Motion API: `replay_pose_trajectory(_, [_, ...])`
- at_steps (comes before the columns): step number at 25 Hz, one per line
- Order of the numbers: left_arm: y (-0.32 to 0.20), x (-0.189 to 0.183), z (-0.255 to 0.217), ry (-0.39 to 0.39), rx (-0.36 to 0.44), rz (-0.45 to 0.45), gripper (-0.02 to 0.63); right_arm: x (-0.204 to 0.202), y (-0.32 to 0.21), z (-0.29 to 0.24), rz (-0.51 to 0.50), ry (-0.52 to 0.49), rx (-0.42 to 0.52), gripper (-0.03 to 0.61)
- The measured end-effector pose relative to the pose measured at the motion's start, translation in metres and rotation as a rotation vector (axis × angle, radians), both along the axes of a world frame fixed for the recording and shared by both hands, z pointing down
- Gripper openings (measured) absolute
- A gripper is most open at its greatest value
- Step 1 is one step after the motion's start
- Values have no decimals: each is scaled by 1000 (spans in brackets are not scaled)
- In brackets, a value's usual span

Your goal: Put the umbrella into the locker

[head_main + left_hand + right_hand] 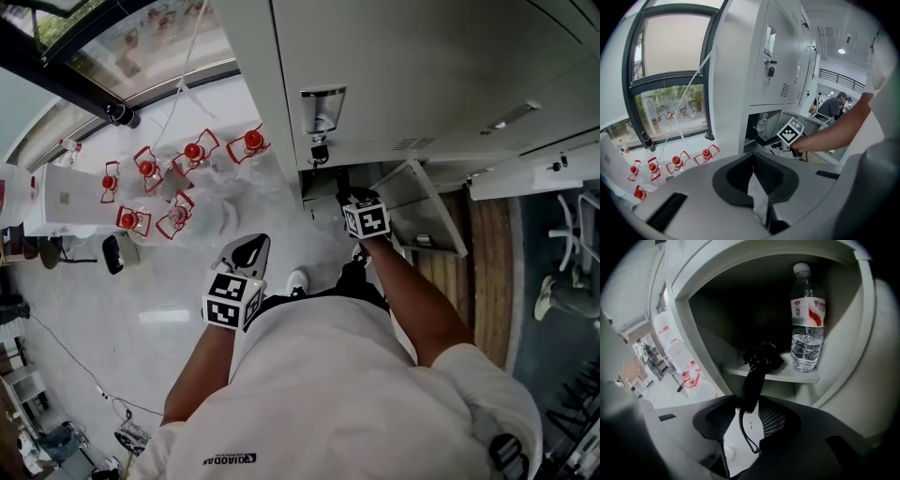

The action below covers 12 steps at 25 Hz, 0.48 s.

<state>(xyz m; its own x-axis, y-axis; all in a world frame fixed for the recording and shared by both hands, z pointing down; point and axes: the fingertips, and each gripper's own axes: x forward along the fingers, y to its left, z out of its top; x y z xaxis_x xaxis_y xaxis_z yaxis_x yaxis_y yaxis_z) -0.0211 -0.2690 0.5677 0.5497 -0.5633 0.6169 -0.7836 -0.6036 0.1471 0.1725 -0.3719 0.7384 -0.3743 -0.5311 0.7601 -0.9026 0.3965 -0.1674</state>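
A black folded umbrella (761, 359) rests with its head on the shelf (806, 377) inside the open lower locker compartment (761, 129). Its handle (751, 385) sticks out over the shelf edge, and a thin wrist strap hangs from it. My right gripper (747, 403) is at the compartment mouth. Its jaws stand apart around the handle's end, and the right pad is clear of it. In the head view my right gripper (354, 197) reaches into the locker beside the swung-out door (422, 202). My left gripper (251, 248) hangs back over the floor, shut and empty (753, 161).
A half-full water bottle (807, 319) stands on the shelf right of the umbrella. A key (319, 150) hangs from the locker door above. Several red-capped jugs (159, 187) sit on the floor by the window (670, 70). A white chair (562, 272) stands at the far right.
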Motion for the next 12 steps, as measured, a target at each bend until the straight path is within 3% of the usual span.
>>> replay_pose_trajectory(12, [9,-14,-3,-17,0,-88,15,-5,-74,4,3,28,54,179])
